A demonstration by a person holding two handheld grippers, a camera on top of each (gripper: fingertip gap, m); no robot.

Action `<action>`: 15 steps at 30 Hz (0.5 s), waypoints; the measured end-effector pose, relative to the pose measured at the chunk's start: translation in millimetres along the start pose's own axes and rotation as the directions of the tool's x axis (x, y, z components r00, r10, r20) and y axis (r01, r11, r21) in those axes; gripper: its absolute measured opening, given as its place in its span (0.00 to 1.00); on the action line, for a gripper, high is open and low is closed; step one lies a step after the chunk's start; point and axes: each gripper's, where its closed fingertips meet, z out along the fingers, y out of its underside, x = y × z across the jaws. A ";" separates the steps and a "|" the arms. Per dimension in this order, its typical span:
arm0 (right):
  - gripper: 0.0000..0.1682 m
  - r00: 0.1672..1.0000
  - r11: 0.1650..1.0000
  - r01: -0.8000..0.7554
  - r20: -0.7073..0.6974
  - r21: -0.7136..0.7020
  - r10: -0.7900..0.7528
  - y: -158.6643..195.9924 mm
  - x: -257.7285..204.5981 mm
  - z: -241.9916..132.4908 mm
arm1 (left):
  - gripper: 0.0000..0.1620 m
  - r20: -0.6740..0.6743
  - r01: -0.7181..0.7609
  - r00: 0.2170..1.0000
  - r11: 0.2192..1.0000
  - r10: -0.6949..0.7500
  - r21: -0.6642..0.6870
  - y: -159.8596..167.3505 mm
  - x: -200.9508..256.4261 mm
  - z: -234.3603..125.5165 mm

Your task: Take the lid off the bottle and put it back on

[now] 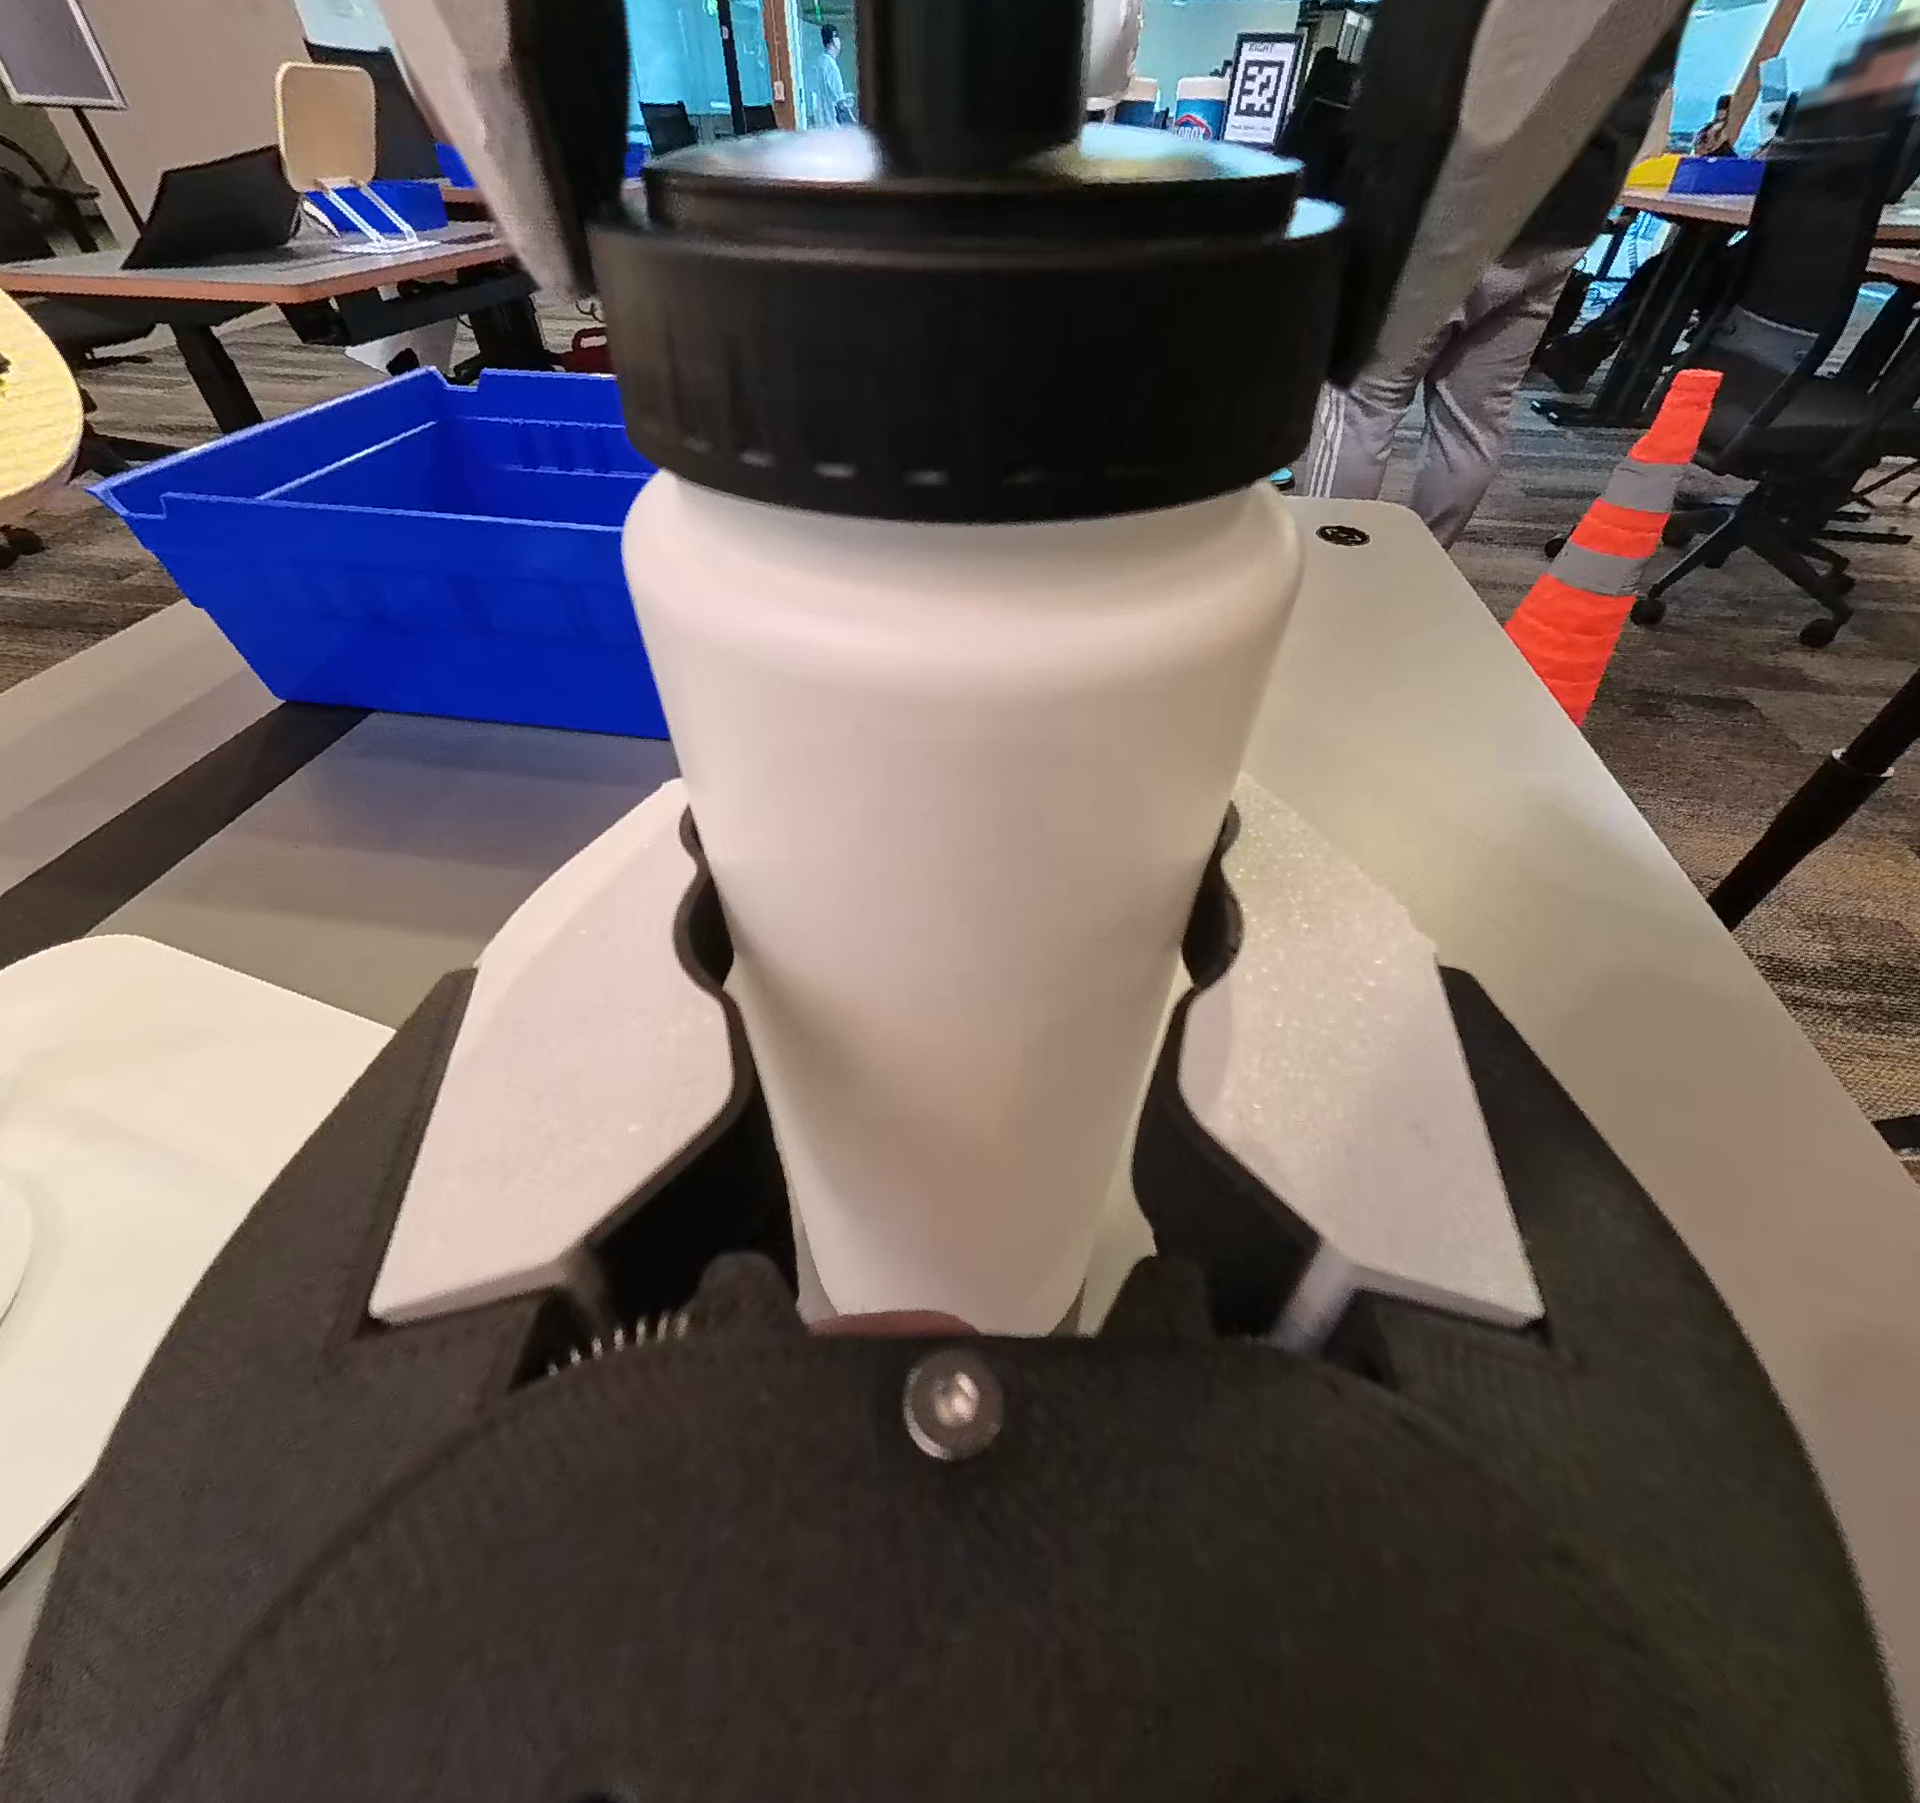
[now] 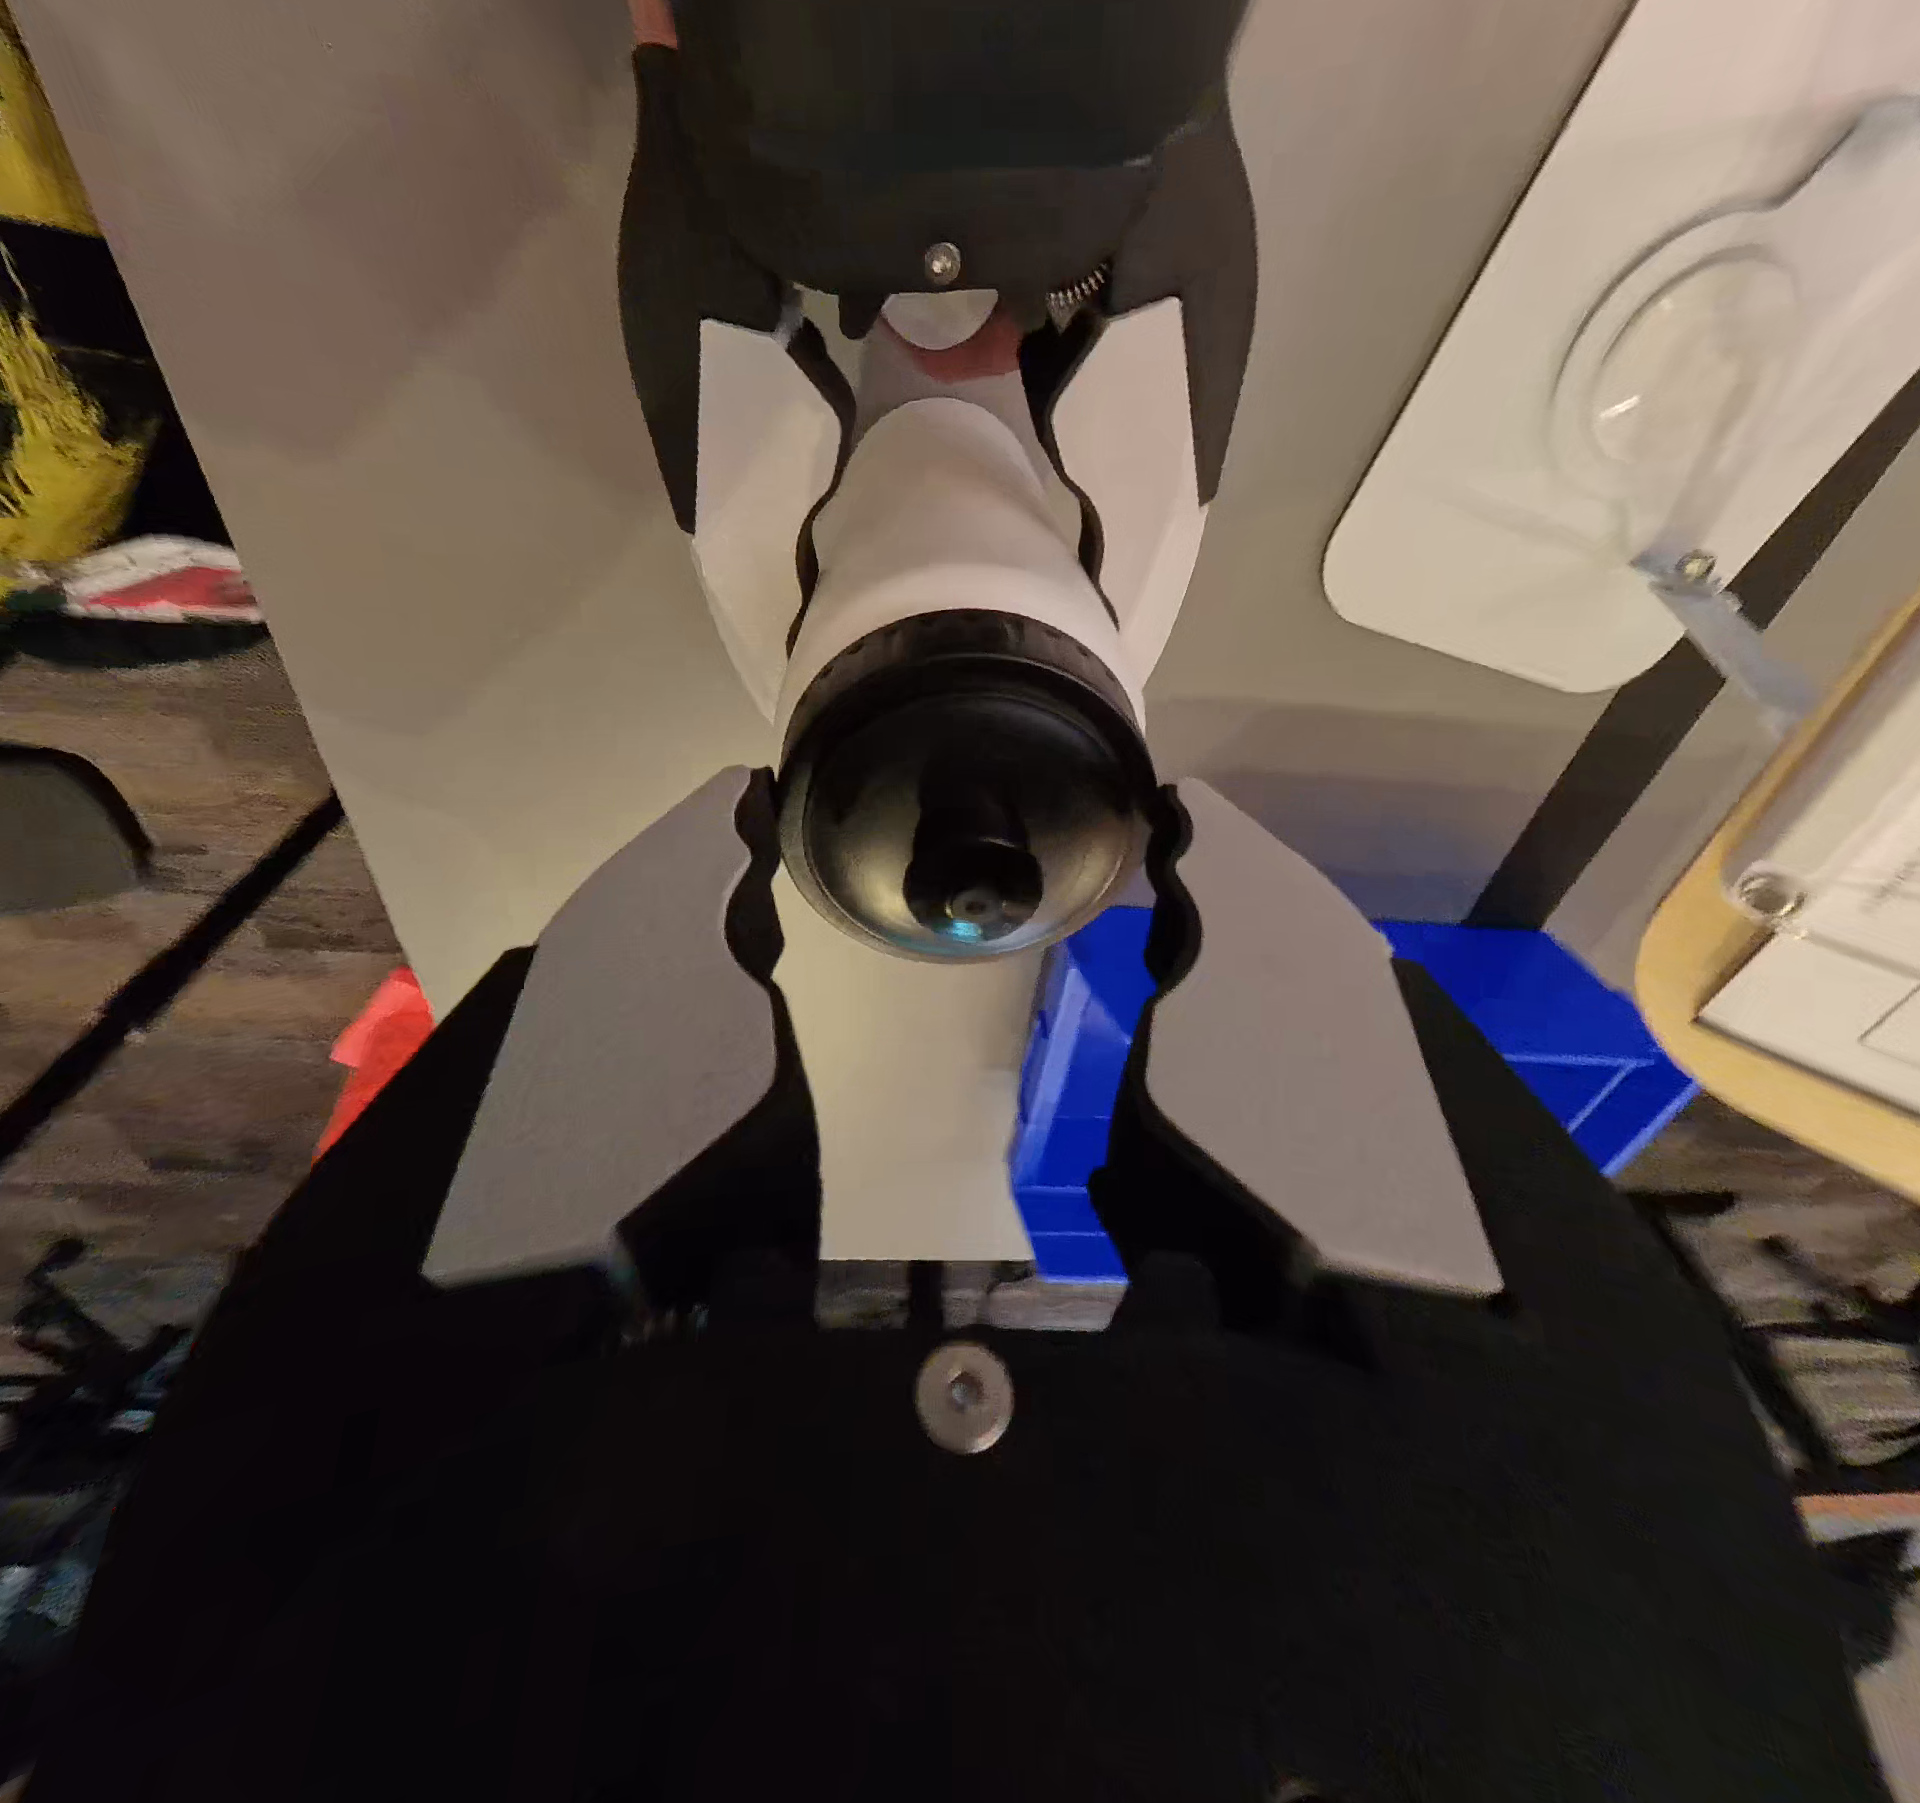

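While left hand-held gripper [image 1: 961,922] clamps bottle [image 1: 961,818], base hidden, lid [image 1: 971,351] blurred.

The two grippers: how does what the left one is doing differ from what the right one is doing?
The left gripper clasps the white plastic bottle around its body, from the side; the right gripper comes from above, its fingers flanking the black ribbed screw lid. The left is plainly clamped; the right's contact with the lid is harder to judge. Both have white-faced fingers with wavy black edges.
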 end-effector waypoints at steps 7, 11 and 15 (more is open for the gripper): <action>0.41 0.898 0.894 -0.440 0.023 0.085 0.440 -1.9 -0.3 0.4 | 0.54 0.002 -0.004 1.000 1.000 0.004 0.000 0.0 0.2 -0.3; 0.57 0.982 0.980 -0.189 -0.004 0.063 0.190 2.9 4.5 -3.6 | 0.54 0.001 -0.002 1.000 1.000 0.002 0.001 0.0 0.1 -0.1; 0.52 0.998 0.997 0.065 0.009 0.030 -0.065 3.7 3.6 -3.6 | 0.54 0.001 -0.002 1.000 1.000 0.002 0.000 0.0 0.0 0.0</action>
